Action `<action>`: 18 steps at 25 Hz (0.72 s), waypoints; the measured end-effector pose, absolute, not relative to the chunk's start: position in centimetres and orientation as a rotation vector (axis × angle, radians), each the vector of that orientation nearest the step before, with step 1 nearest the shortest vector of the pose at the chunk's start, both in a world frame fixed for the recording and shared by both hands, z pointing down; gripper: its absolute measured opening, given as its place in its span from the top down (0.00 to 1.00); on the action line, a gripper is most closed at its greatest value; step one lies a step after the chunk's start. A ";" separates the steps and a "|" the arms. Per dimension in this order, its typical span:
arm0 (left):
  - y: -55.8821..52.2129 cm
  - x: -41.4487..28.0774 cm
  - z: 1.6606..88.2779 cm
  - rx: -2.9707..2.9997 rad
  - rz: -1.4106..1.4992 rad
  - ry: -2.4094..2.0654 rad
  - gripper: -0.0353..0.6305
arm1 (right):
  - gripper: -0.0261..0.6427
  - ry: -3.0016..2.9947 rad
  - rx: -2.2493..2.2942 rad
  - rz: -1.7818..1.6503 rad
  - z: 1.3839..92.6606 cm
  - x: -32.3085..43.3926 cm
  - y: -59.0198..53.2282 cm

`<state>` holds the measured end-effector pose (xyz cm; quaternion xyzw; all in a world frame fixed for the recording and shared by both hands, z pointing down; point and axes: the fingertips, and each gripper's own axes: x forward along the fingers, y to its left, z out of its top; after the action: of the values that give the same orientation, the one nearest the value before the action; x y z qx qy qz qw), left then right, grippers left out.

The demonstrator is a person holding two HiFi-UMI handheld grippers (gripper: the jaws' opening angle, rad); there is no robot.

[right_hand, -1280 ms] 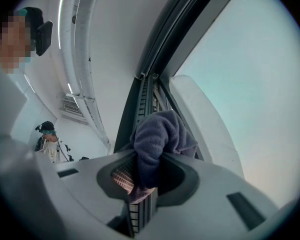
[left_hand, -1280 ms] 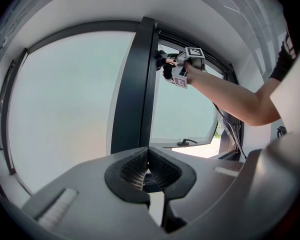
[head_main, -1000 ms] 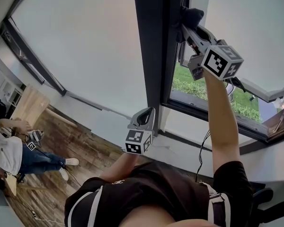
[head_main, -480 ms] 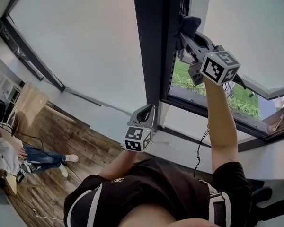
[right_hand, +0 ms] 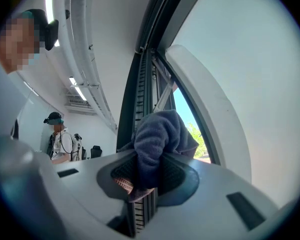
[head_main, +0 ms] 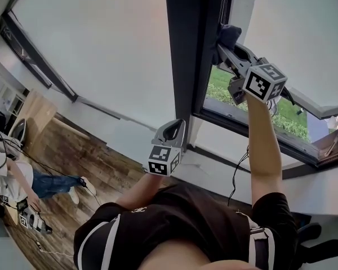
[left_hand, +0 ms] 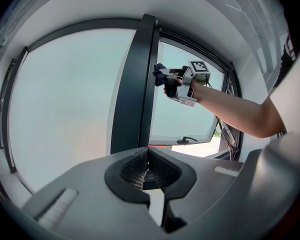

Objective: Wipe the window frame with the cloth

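Cloth (head_main: 229, 32) against the window frame (head_main: 186, 66), mid-wipe.
Soft, light, and I'm holding it by a bunched fold: right gripper (head_main: 224, 43) clamped on it, left gripper (head_main: 172, 130) closed and empty.

Soft, fuzzy fleece cloth (right_hand: 157, 134); smooth, matt dark window frame (head_main: 183, 55); floor (head_main: 73, 162) of grained wood planks with slight sheen.

Right claw (head_main: 221, 43) raised high, clamped on cloth (head_main: 228, 34) — left claw (head_main: 172, 130) low, jaws together.
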<state>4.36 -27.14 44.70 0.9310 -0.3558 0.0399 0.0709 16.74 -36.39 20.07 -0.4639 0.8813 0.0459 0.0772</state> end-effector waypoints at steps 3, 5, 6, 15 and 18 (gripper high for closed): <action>-27.1 4.2 44.7 2.798 0.124 -1.065 0.93 | 0.83 2.676 -1.392 0.117 21.1 16.4 -36.6; -27.1 4.2 44.5 2.797 0.128 -1.062 0.93 | 0.83 2.711 -1.392 0.117 21.3 16.2 -36.7; -27.1 4.3 44.4 2.797 0.130 -1.060 0.93 | 0.83 2.725 -1.392 0.122 21.4 16.2 -36.7; -26.9 4.4 45.0 2.793 0.138 -1.063 0.93 | 0.83 2.745 -1.369 0.117 22.3 16.3 -36.5; -26.9 4.5 45.3 2.788 0.144 -1.068 0.93 | 0.83 2.755 -1.360 0.103 23.1 16.3 -36.6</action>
<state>4.46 -26.89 45.32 0.9301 -0.3562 0.0481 0.0760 16.25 -36.59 23.07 -0.4423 0.8956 0.0335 0.0339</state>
